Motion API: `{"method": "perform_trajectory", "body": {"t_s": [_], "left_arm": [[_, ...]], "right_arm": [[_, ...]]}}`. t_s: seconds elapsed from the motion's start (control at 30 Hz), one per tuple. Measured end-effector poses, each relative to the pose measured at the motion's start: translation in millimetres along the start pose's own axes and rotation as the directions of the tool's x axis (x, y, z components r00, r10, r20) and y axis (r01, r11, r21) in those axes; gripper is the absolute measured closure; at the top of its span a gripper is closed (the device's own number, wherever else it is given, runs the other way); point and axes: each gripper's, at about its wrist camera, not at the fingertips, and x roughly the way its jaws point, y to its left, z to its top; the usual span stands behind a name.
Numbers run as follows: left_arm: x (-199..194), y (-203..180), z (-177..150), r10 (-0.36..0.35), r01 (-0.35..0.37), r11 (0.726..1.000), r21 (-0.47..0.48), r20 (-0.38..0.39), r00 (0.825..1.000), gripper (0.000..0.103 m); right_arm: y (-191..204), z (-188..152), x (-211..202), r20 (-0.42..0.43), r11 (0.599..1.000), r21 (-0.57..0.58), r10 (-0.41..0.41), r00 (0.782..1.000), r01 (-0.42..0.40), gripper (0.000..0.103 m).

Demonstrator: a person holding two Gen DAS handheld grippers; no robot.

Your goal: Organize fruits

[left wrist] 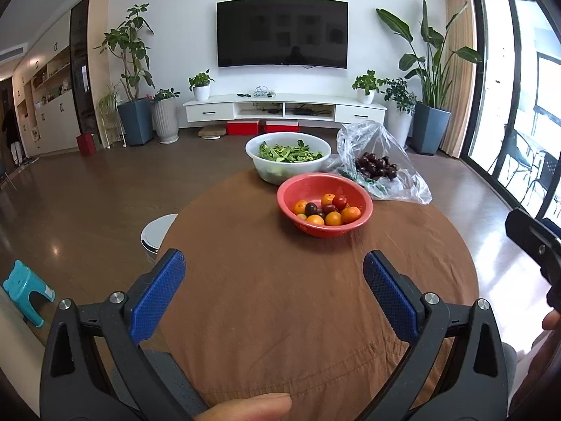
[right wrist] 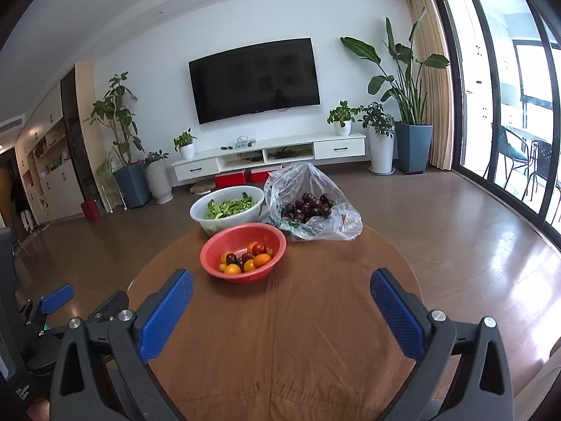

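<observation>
Red bowl (left wrist: 324,203) waits mid-desk; we hold both tongs (left wrist: 273,280) (right wrist: 280,298) wide open, empty.
Round oranges (left wrist: 333,218) and plums may slip our pads and roll off the desk (left wrist: 280,315) edge.

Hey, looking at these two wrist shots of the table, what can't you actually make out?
- Both views: lower contents of the white plastic bowl of greens, hidden by its wall and the top leaves.
- Both views: green items under the dark plums in the clear plastic bag, blurred by crumpled film.
- Both views: exact fruit count in the red plastic bowl; pieces overlap.
- Left wrist view: right gripper, cut off by the edge.
</observation>
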Motion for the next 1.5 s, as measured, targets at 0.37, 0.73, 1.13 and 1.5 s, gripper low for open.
{"method": "perform_trajectory", "body": {"t_s": [0.37, 0.73, 1.13, 1.5], "left_arm": [[29, 2, -3, 0.005, -0.005, 1.0, -0.008, -0.059, 0.998, 0.0], [56, -2, -5, 0.005, -0.004, 1.0, 0.006, -0.093, 0.996, 0.0], [68, -2, -7, 0.004, -0.003, 1.0, 0.007, -0.11, 0.994, 0.0], [68, -2, -9, 0.002, -0.002, 1.0, 0.006, -0.11, 0.994, 0.0]], "right_arm": [[4, -13, 15, -0.069, 1.0, -0.014, 0.006, 0.998, -0.007, 0.0], [2, -17, 31, -0.107, 1.0, -0.009, 0.012, 0.994, -0.013, 0.0], [4, -19, 36, -0.122, 1.0, -0.011, 0.01, 0.993, -0.012, 0.0], [6, -22, 40, -0.129, 1.0, -0.015, 0.014, 0.992, -0.016, 0.0]]}}
